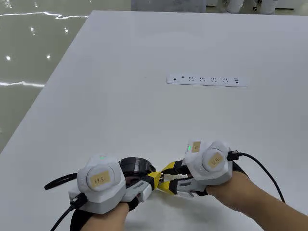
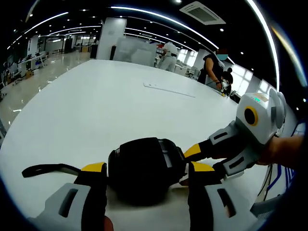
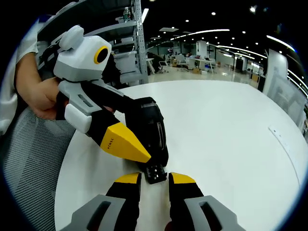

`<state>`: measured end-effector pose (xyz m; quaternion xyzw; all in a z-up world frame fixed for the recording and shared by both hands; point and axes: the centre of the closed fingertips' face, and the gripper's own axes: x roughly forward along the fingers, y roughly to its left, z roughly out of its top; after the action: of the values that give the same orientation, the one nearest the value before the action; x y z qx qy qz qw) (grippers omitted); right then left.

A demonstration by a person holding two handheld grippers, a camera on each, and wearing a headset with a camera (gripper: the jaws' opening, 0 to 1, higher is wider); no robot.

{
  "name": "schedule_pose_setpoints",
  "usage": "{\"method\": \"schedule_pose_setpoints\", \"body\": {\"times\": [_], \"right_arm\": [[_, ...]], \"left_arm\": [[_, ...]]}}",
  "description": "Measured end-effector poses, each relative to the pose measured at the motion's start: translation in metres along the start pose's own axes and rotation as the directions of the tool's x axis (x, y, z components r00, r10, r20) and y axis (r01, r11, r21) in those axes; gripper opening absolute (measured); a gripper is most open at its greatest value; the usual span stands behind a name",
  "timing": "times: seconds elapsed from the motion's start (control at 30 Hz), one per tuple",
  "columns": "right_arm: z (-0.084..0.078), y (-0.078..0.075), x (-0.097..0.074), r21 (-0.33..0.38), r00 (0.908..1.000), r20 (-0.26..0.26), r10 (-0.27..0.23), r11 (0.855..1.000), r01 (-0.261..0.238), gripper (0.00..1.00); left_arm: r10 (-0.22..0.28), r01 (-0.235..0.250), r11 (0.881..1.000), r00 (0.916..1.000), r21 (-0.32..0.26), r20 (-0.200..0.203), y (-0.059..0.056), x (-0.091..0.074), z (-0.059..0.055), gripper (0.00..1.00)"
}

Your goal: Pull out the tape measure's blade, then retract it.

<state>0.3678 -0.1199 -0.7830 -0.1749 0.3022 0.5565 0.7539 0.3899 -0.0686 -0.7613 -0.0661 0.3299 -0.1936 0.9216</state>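
Note:
The black tape measure (image 1: 135, 166) rests on the white table (image 1: 144, 110) near its front edge, case upright. My left gripper (image 1: 144, 176) is shut on the case (image 2: 144, 161), one yellow-tipped jaw on each side. A black wrist strap (image 2: 45, 169) trails out to the left. My right gripper (image 1: 164, 177) faces it from the right. Its jaws (image 3: 155, 179) are closed on the small black blade tip (image 3: 155, 172) at the case's mouth. The blade is not drawn out of the case (image 3: 151, 120). The right gripper (image 2: 198, 159) also reaches in beside the case in the left gripper view.
A white power strip (image 1: 207, 80) lies flat across the table's middle, well beyond the grippers. The table's left edge (image 1: 43, 91) drops to a glossy floor. A black cable (image 1: 262, 168) runs from the right gripper. People (image 2: 211, 67) stand far off behind the table.

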Motion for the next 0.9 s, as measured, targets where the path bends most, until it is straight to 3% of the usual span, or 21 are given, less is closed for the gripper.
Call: {"method": "schedule_pose_setpoints", "body": {"times": [0.07,0.27,0.57,0.67,0.77,0.9], "right_arm": [[0.000,0.001,-0.002,0.030,0.9999,0.009,0.006,1.000,-0.006,0.23],[-0.001,-0.002,-0.006,0.028,0.9999,0.002,-0.016,0.999,0.016,0.24],[-0.001,0.001,-0.028,0.090,0.9956,0.044,-0.083,0.993,0.079,0.29],[-0.001,0.003,-0.036,0.123,0.9916,0.063,-0.113,0.987,0.104,0.33],[-0.003,0.004,-0.043,0.142,0.9878,0.076,-0.136,0.982,0.124,0.36],[-0.004,0.005,-0.056,0.161,0.9820,0.082,-0.170,0.975,0.155,0.41]], "left_arm": [[-0.012,0.012,1.000,0.9999,0.007,0.001,-0.001,-0.002,-0.001,0.64],[-0.023,0.023,1.000,0.9997,0.009,0.009,-0.002,-0.006,0.001,0.65],[-0.046,0.045,0.998,0.9988,0.046,0.020,0.007,-0.023,0.007,0.66],[-0.049,0.048,0.995,0.9987,0.086,0.015,0.010,-0.027,0.006,0.66],[-0.058,0.057,0.996,0.9981,0.073,0.019,0.012,-0.032,0.005,0.66],[-0.084,0.082,0.991,0.9964,0.109,0.016,0.009,-0.040,0.004,0.67]]}}
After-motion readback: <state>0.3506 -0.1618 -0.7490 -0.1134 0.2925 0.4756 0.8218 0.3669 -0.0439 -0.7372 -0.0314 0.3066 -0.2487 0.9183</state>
